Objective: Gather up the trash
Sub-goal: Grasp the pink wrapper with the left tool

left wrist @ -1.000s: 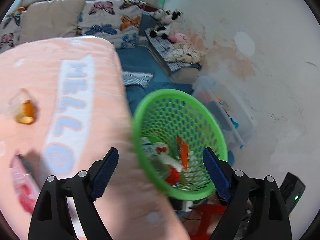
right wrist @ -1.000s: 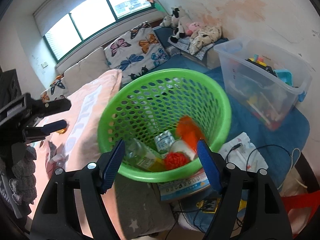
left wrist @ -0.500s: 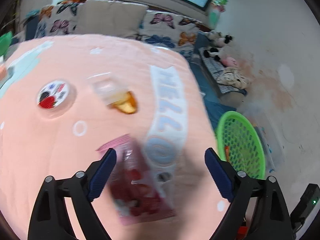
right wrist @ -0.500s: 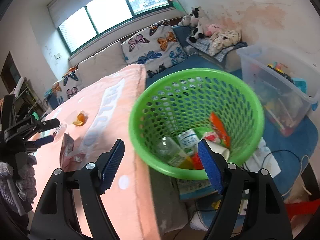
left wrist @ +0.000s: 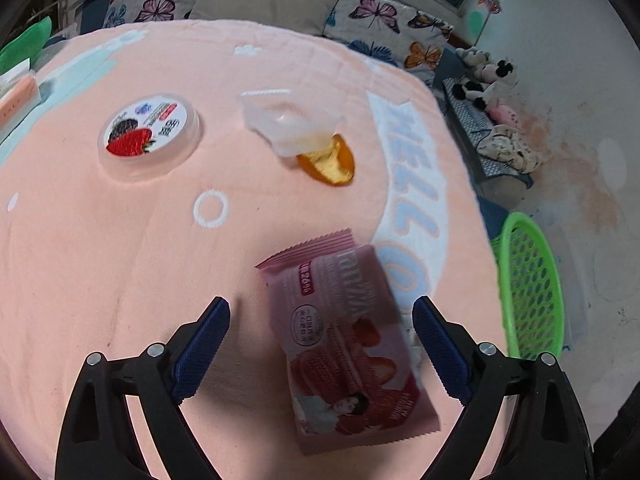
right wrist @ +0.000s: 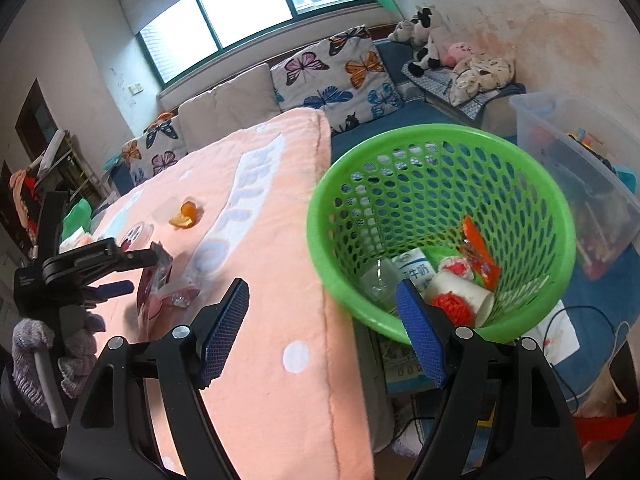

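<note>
A pink snack wrapper (left wrist: 340, 340) lies on the peach blanket (left wrist: 120, 280). My left gripper (left wrist: 320, 304) hangs over it with its jaws opening; the wrapper sits between them and neither pad touches it. Farther up the blanket lie an orange peel (left wrist: 328, 160), a clear plastic tray (left wrist: 288, 120) and a round strawberry lid (left wrist: 148, 132). The right wrist view shows the left gripper (right wrist: 138, 274) at the wrapper (right wrist: 154, 284). My right gripper (right wrist: 322, 286) is open and holds nothing, beside the bed's edge, in front of the green basket (right wrist: 440, 148), which holds several pieces of trash.
The basket (left wrist: 528, 288) stands tilted off the bed's right edge. A clear storage box (right wrist: 580, 184) sits behind it on the blue floor mat. Butterfly cushions (right wrist: 344, 76) and soft toys (right wrist: 424, 36) line the window wall. A gloved hand (right wrist: 36, 344) holds the left gripper.
The left gripper swung from the basket to above the bed; the pink wrapper now lies between its wider jaws. In the right wrist view the basket slid right and more blanket shows.
</note>
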Demonstrator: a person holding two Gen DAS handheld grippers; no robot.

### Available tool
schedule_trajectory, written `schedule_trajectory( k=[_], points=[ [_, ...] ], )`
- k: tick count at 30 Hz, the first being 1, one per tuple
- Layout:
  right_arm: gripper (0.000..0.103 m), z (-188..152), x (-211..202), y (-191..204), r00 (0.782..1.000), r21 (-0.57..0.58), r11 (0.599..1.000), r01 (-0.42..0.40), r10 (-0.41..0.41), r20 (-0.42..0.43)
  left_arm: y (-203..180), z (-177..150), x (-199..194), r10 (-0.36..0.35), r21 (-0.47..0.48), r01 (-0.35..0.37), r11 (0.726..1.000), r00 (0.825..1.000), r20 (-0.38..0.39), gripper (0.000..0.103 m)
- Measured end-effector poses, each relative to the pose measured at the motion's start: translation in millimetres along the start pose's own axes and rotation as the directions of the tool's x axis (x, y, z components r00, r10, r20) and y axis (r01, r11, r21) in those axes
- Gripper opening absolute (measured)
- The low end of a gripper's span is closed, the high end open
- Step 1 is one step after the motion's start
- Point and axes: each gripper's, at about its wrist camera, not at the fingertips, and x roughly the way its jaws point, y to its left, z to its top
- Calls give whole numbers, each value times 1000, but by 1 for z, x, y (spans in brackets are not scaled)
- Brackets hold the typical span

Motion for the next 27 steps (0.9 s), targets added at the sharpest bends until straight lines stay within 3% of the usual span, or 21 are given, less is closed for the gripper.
schedule_trajectory(
  k=[6,11,17,27],
  points=[
    [76,-3,6,7,1000,-15,1000,-10,10,-16,5,-4,11,-20,-23,19,1000,999,-41,88],
    [76,-3,9,10,1000,-18,1000,-14,14,-22,5,-5,7,-62,-24,61,998,997,-41,66],
    [76,1,10,18,999,-37,999,-30,29,-28,9,-6,-2,-111,-16,110,994,994,-22,51],
    [76,27,28,62,992,-117,986,-118,111,-66,38,2,-43,-116,-15,117,993,991,59,49]
  ],
)
